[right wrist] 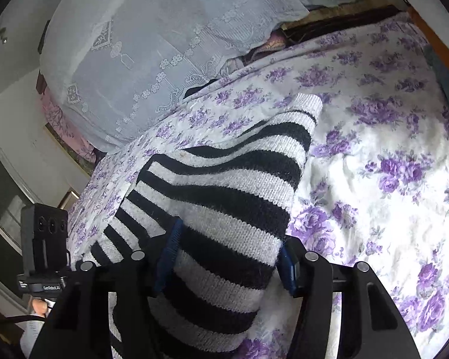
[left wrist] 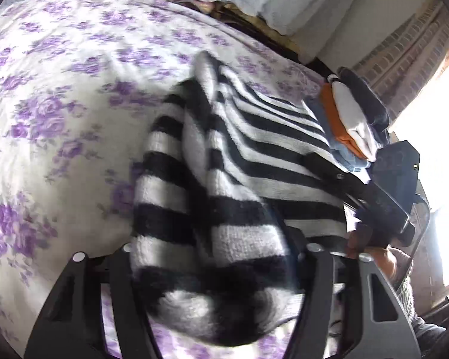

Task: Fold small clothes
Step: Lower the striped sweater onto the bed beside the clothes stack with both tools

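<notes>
One striped sweater (right wrist: 224, 209) lies on the flowered bedspread (right wrist: 374, 149); two grippers, left (left wrist: 215, 269) and right (right wrist: 224, 257), each clench it; one folded pile (left wrist: 353, 119) sits beside.

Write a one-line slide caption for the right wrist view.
Right tongs grip a black-and-white striped sweater over a purple-flowered bedsheet.

Both wrist views look steeply down, very close, over the bed (left wrist: 60, 104); they share the striped sweater (right wrist: 224, 203) and floral sheet.
</notes>
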A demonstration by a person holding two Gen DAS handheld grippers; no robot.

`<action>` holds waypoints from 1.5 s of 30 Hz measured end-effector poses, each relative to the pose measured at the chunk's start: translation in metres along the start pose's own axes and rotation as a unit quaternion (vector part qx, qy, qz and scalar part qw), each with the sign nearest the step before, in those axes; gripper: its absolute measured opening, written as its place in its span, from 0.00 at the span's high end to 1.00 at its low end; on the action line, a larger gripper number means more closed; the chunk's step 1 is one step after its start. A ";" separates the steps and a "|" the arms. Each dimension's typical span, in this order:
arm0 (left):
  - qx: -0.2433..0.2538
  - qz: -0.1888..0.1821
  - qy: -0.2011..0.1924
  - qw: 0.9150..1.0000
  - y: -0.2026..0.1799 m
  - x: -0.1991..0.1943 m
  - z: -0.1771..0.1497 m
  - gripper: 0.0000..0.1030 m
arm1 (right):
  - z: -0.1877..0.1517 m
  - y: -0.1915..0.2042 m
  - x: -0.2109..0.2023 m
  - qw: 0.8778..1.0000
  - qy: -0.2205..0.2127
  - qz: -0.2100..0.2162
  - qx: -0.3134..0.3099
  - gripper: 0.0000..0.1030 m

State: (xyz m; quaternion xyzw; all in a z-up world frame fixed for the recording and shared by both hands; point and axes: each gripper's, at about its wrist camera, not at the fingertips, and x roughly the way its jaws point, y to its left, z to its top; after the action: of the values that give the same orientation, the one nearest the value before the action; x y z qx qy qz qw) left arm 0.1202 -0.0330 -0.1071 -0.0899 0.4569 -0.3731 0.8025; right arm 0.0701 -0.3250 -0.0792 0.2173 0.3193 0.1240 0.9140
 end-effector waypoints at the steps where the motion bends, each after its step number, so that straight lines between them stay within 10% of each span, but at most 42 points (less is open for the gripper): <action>1: 0.021 0.024 -0.006 0.999 -0.011 -0.002 -0.001 0.42 | 0.000 0.005 -0.005 1.000 -0.007 -0.003 -0.011 0.46; 15: 0.143 -0.030 0.031 0.989 -0.149 0.025 -0.014 0.44 | -0.007 -0.035 -0.153 0.991 -0.093 -0.093 -0.003 0.47; 29: 0.282 -0.091 0.068 0.953 -0.323 0.112 -0.044 0.44 | -0.047 -0.153 -0.293 0.956 -0.162 -0.229 0.085 0.48; 34: 0.295 -0.065 0.101 0.948 -0.331 0.149 -0.063 0.38 | -0.075 -0.207 -0.283 0.952 -0.145 -0.224 0.149 0.48; 45: 0.225 -0.065 0.104 0.967 -0.291 0.141 -0.070 0.07 | -0.083 -0.223 -0.277 0.952 -0.153 -0.200 0.176 0.35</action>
State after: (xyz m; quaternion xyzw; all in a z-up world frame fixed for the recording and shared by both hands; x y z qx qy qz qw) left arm -0.0428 -0.3204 -0.0995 0.1029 0.4353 -0.5249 0.7242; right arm -0.1754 -0.5950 -0.0968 0.3227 0.2295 -0.1543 0.9052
